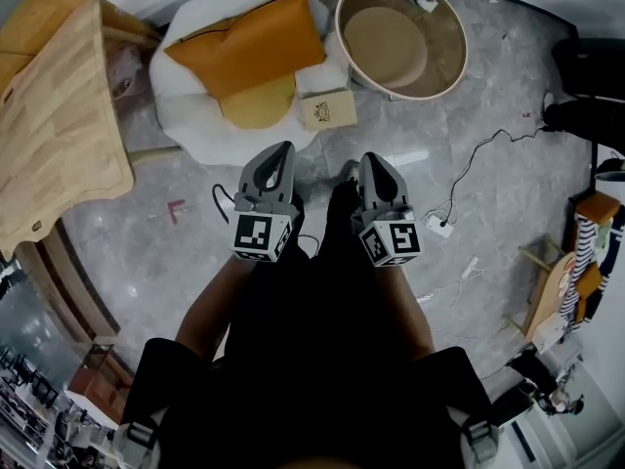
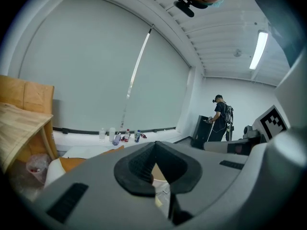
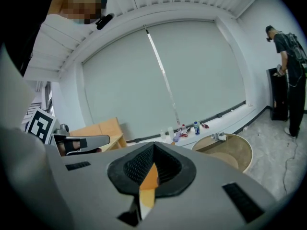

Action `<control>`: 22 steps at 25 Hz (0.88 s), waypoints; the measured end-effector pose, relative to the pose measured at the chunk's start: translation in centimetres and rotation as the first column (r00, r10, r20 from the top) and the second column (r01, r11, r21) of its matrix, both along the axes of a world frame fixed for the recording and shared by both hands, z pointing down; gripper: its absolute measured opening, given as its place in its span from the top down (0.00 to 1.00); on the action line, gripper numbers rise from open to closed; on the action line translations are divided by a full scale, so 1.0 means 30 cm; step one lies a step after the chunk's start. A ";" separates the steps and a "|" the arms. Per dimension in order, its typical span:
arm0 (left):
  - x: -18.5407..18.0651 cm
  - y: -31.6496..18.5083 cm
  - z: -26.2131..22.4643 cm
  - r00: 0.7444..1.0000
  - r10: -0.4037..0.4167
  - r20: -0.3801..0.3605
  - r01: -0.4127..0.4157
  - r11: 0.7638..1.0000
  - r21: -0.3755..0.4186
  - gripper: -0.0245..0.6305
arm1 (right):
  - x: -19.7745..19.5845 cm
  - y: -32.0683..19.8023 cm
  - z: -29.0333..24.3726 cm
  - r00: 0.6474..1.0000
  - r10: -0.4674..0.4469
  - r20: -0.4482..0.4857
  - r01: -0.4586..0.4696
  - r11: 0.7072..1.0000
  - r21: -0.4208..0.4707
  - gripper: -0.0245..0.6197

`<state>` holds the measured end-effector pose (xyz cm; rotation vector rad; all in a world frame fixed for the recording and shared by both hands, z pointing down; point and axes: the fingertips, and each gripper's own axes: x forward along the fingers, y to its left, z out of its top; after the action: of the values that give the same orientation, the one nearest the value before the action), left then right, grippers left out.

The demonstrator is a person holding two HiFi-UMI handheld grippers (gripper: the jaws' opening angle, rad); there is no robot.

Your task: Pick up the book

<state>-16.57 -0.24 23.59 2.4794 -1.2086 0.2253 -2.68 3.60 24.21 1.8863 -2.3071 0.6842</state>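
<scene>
My left gripper (image 1: 281, 150) is clenched with nothing in it, its pads meeting at the tips. My right gripper (image 1: 372, 160) is clenched and empty too. Both hang side by side over the grey floor (image 1: 195, 252), just short of the white cushion (image 1: 186, 96). The book (image 1: 328, 110), beige-covered, lies flat at the white cushion's near right edge, apart from both grippers. On the cushion rest an orange pillow (image 1: 249, 47) and a yellow pillow (image 1: 259, 104). A round wooden tub (image 1: 444, 37) stands just right of the cushion.
</scene>
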 end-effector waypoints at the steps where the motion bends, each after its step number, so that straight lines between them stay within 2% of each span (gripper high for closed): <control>1: 0.025 -0.010 0.015 1.000 0.003 0.001 -0.003 1.000 -0.007 0.95 | 0.024 -0.010 0.022 1.000 0.005 0.011 -0.005 1.000 -0.006 0.96; 7: 0.216 -0.064 0.152 0.999 0.027 0.032 -0.026 0.999 -0.033 0.95 | 0.184 -0.080 0.195 0.997 0.020 0.071 -0.017 0.999 -0.048 0.96; 14: 0.456 -0.112 0.334 0.995 0.085 0.047 -0.082 0.994 -0.075 0.95 | 0.356 -0.138 0.434 0.994 0.040 0.105 -0.029 0.994 -0.102 0.96; 22: 0.667 -0.154 0.574 0.992 0.117 0.054 -0.110 0.987 -0.119 0.95 | 0.522 -0.159 0.732 0.991 0.058 0.124 -0.038 0.987 -0.158 0.95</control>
<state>3.43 -4.86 40.82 2.4582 -1.0470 0.3936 12.99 -1.18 46.16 1.8853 -2.2124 0.9880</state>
